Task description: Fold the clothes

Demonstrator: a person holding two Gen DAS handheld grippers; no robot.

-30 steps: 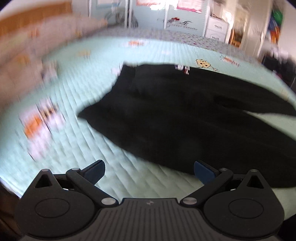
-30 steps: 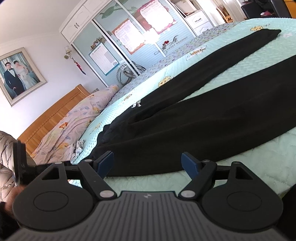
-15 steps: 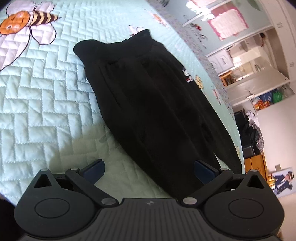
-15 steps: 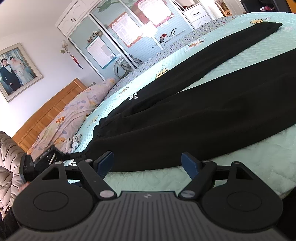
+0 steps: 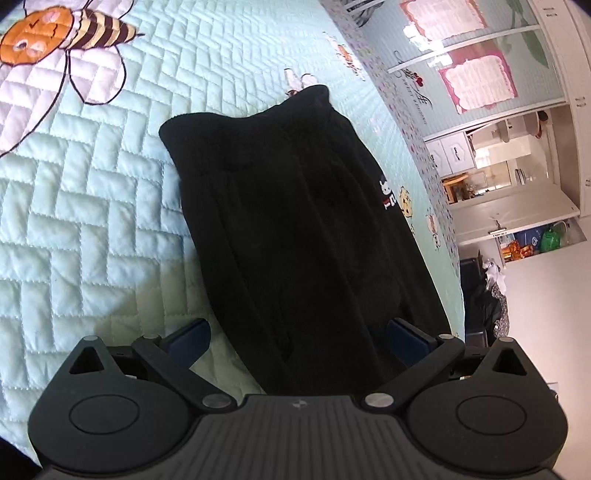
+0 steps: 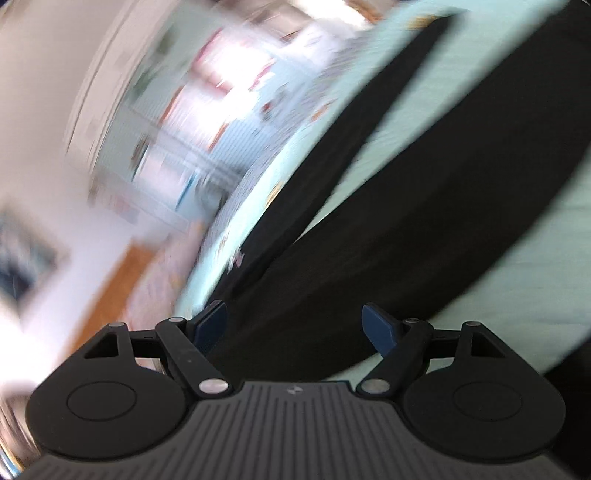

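Over the near edge of the bed, I have my left gripper (image 5: pixel 297 341) hanging with its two dark blue pads spread wide, nothing pinched between them. Below and ahead of that gap lies the pair of black soft-fabric trousers (image 5: pixel 295 221), spread flat on the pale mint quilted bedspread with a herringbone stitch (image 5: pixel 92 229). From this wrist view the waistband is the far end, with the cloth running back toward me and passing under the gripper body. A small white and red printed logo (image 5: pixel 387 195) sits on the trousers' right edge. Up in the left corner of the bedspread there is a large embroidered orange and striped cartoon bee (image 5: pixel 70 33). Beyond the bed's far side I can see pale blue sliding wardrobe doors with pink notice-like panels (image 5: pixel 476 77).

My right gripper (image 6: pixel 293 326) also stands apart, blue pads wide and empty. Its view is heavily smeared. Still, I can make out the trousers (image 6: pixel 388 240) directly ahead of the fingers, the two legs splitting into a narrow V with a strip of the mint bedspread (image 6: pixel 399 136) showing between them. An orange-brown wooden headboard (image 6: pixel 118 291) shows as a blur on the left.
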